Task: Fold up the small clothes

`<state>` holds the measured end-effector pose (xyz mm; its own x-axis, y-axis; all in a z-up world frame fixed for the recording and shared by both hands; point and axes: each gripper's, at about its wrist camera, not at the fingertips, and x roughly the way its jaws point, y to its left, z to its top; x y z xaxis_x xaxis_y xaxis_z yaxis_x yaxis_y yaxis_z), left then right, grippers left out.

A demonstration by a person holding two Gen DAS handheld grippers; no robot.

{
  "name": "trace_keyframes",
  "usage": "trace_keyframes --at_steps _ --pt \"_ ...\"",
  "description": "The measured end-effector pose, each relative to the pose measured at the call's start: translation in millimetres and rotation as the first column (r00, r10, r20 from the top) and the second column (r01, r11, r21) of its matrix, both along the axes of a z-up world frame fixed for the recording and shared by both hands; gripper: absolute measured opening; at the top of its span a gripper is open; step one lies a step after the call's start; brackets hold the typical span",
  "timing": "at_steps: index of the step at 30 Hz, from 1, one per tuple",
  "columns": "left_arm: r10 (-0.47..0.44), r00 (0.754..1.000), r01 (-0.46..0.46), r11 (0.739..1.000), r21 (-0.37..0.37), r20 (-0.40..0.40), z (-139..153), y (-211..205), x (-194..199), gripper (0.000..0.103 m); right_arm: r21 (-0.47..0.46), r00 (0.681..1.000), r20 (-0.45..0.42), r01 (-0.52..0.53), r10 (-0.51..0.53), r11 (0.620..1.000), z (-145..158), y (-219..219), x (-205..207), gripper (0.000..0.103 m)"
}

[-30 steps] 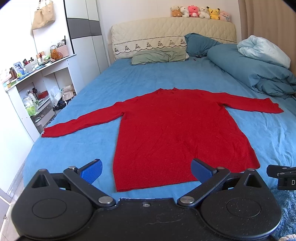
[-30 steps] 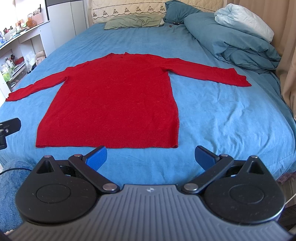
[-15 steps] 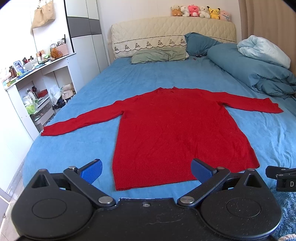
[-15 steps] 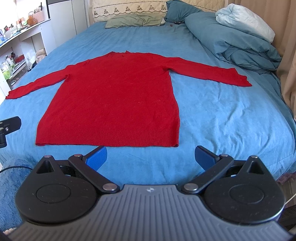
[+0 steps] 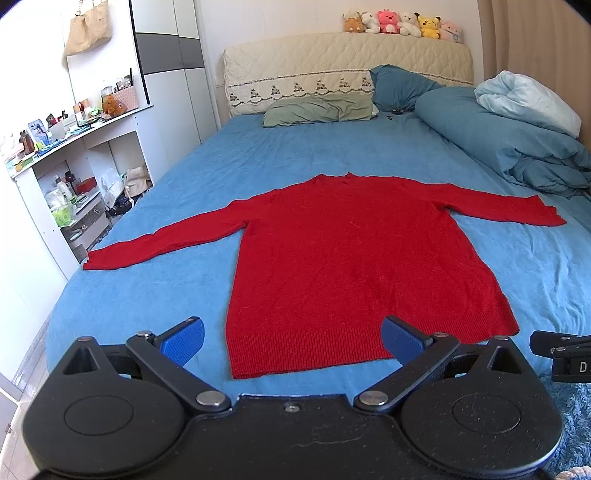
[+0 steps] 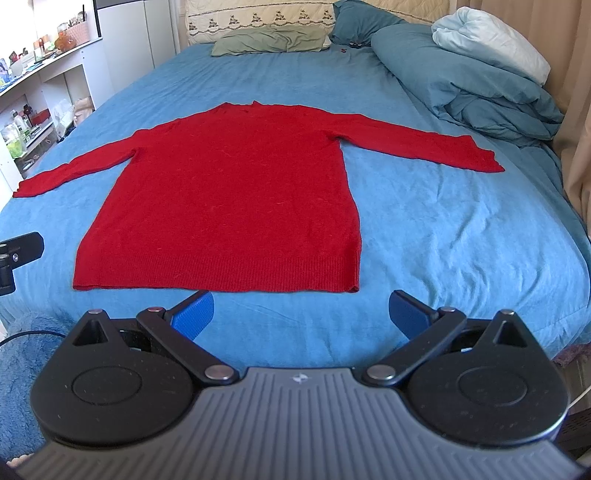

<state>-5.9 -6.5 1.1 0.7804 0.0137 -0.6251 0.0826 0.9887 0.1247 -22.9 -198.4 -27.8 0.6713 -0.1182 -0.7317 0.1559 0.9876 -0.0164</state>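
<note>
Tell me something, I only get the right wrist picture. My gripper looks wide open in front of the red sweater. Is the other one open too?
Observer: Yes. In the left wrist view the left gripper is open, its blue fingers spread wide and holding nothing, facing the hem of the sweater.
Operator: My picture cuts off the top of the bed end. Is anything up there?
Observer: A row of plush toys sits along the top of the headboard.
</note>
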Motion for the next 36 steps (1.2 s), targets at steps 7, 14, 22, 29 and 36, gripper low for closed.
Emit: trace_keyframes --at_steps 7,14,22,29,36 --pt "0.001 1.000 -0.001 1.000 -0.001 0.000 -0.2 -0.2 0.0 0.103 -0.002 1.000 0.000 0.000 0.000 1.000 0.5 0.0 -0.3 0.103" --pt "0.001 1.000 -0.001 1.000 -0.002 0.000 -0.2 -0.1 -0.1 0.103 -0.001 1.000 0.001 0.000 0.000 1.000 0.8 0.3 -0.6 0.103" --pt "0.000 1.000 0.000 1.000 -0.001 0.000 -0.2 -0.1 -0.1 0.103 0.000 1.000 0.001 0.000 0.000 1.000 1.2 1.0 -0.7 0.103" --pt "0.001 1.000 -0.001 1.000 -0.002 0.000 -0.2 0.1 -0.1 0.103 0.000 1.000 -0.001 -0.001 0.001 1.000 -0.1 2.2 -0.4 0.103" --pt "0.004 1.000 -0.004 1.000 0.000 0.000 0.0 -0.1 -0.8 0.103 0.004 1.000 -0.002 -0.003 0.003 1.000 -0.8 4.9 0.9 0.103"
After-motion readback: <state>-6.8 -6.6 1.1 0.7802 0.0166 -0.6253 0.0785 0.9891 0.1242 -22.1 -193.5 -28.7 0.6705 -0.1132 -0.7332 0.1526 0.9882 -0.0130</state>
